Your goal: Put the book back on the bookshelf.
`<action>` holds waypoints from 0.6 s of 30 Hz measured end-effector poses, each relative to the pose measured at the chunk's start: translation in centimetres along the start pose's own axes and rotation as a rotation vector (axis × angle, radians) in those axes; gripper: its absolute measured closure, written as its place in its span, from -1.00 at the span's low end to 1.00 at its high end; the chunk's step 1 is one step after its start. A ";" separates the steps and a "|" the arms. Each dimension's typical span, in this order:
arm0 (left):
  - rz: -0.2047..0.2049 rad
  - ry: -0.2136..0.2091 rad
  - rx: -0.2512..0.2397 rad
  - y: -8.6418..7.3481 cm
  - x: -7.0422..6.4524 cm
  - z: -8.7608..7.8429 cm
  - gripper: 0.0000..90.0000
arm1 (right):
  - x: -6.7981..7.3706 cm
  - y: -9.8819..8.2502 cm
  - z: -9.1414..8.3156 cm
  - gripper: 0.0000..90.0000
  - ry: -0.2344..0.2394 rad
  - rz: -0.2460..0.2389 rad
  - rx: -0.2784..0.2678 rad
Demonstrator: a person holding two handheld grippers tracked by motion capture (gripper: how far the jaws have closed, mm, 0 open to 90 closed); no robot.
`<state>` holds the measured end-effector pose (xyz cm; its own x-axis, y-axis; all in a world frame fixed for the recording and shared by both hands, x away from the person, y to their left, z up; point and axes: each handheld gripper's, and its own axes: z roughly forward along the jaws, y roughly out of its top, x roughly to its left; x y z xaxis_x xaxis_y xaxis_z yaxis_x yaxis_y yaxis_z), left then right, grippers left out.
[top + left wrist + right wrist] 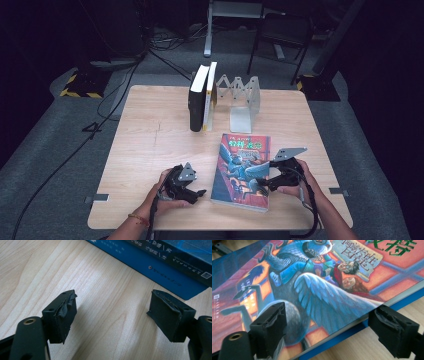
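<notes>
Colourful book (242, 170) is lying flat, long axis running away from the person, between both open, empty tools; right hand-held gripper (263, 185) is hovering over its edge, left hand-held gripper (198, 193) sitting just beside on the tabletop (150, 145).

— Where am I working?
— A dark recording studio or lab: my wooden table (150, 140) stands on grey carpet, cables (65, 155) trailing, hazard-striped stand bases (80, 85) behind.

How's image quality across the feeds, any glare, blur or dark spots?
High view: table lit, surroundings dark, picture soft. Left gripper view: sharp, soft shadows under the fingers. Right gripper view: pale sheen on the book cover, near fingers slightly soft.
</notes>
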<state>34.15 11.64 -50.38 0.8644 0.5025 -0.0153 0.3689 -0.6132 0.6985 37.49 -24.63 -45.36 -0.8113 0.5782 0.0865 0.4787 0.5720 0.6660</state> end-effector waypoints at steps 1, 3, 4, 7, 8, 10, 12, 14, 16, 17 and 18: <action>-0.001 -0.001 -0.001 0.0 0.0 0.0 -0.50 | 0.0 0.1 0.0 -0.65 -0.002 -0.001 0.002; -0.003 -0.001 -0.002 0.1 0.0 0.1 -0.50 | 0.0 0.2 0.1 -0.59 -0.004 -0.006 0.005; 0.001 -0.001 0.000 0.1 0.1 0.1 -0.50 | 0.0 0.3 0.0 -0.49 -0.019 -0.015 -0.012; 0.000 0.000 -0.001 0.2 0.2 0.2 -0.50 | 0.3 0.6 -0.1 -0.22 -0.040 -0.036 -0.029; 0.000 -0.001 0.000 0.2 0.2 0.2 -0.49 | 0.5 0.9 -0.2 -0.10 -0.059 -0.055 -0.046; 0.004 0.001 0.000 0.2 0.4 0.2 -0.49 | 0.7 1.2 0.0 -0.02 -0.060 -0.075 -0.044; -0.007 0.007 -0.002 0.4 0.8 0.3 -0.49 | 0.6 1.5 0.1 0.09 -0.048 -0.079 -0.050; -0.017 0.016 -0.003 0.5 1.0 0.4 -0.45 | 0.5 1.5 0.2 0.17 -0.032 -0.071 -0.054; -0.036 0.038 -0.003 1.1 1.8 1.0 -0.45 | 0.1 1.7 0.1 0.34 -0.006 -0.075 -0.078; -0.036 0.038 -0.003 1.1 1.8 1.0 -0.45 | 0.1 1.7 0.1 0.34 -0.006 -0.075 -0.078; -0.044 0.045 -0.004 1.4 2.2 1.3 -0.45 | 0.0 1.8 0.0 0.42 0.002 -0.080 -0.089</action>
<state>37.03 11.06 -50.34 0.8314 0.5556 -0.0141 0.4044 -0.5874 0.7011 38.34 -23.60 -44.22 -0.8466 0.5313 0.0319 0.3805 0.5622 0.7343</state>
